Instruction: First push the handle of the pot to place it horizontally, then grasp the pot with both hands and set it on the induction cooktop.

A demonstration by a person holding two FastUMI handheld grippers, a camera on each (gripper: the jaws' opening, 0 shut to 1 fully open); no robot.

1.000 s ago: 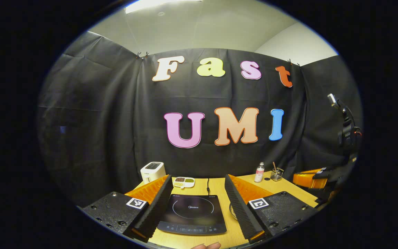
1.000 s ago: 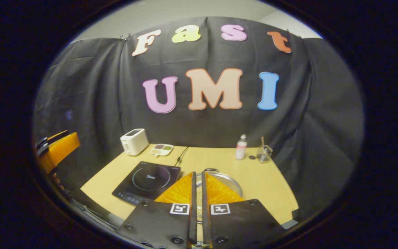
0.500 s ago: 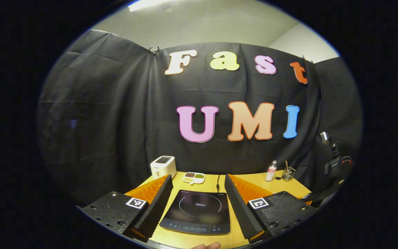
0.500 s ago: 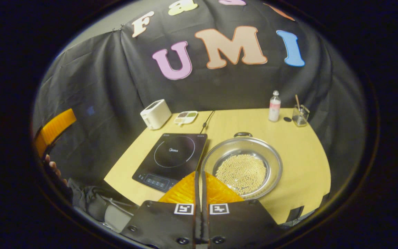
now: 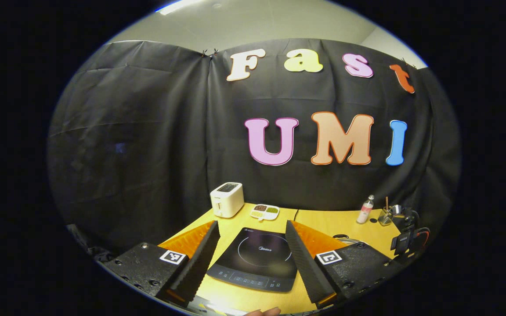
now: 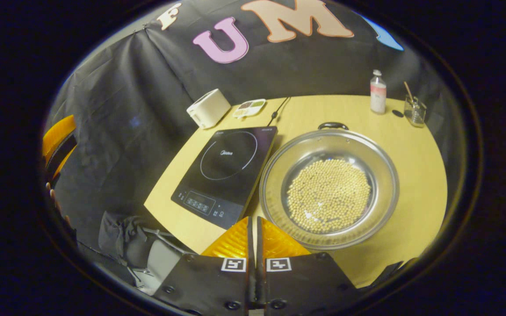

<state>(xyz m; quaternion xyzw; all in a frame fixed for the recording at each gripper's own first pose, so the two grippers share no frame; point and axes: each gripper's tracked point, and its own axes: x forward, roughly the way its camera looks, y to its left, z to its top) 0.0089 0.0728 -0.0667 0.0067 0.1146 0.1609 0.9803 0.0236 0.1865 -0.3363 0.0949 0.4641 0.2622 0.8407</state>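
A steel pot (image 6: 369,145) with pale beans in its bottom stands on the wooden table, just right of the black induction cooktop (image 6: 224,171). One black pot handle (image 6: 333,126) shows on the far rim. My right gripper (image 6: 253,219) is shut and empty, hovering over the table's near edge, close to the pot's near-left rim. My left gripper (image 5: 251,226) is open and empty, with the cooktop (image 5: 257,259) framed between its fingers. The pot's rim (image 5: 346,240) peeks out past its right finger. The left gripper (image 6: 57,140) and a hand appear at the far left.
A white toaster (image 6: 208,108) and a small divided dish (image 6: 248,105) stand at the back left of the table (image 6: 415,175). At the back right are a bottle (image 6: 377,92) and a glass (image 6: 413,109). A cord runs back from the cooktop. Grey cloth (image 6: 125,232) lies below the table's front-left edge.
The right gripper has lifted and tipped downward, bringing the whole pot and cooktop into view from above. The left gripper's view has swung leftward; its fingers stay open.
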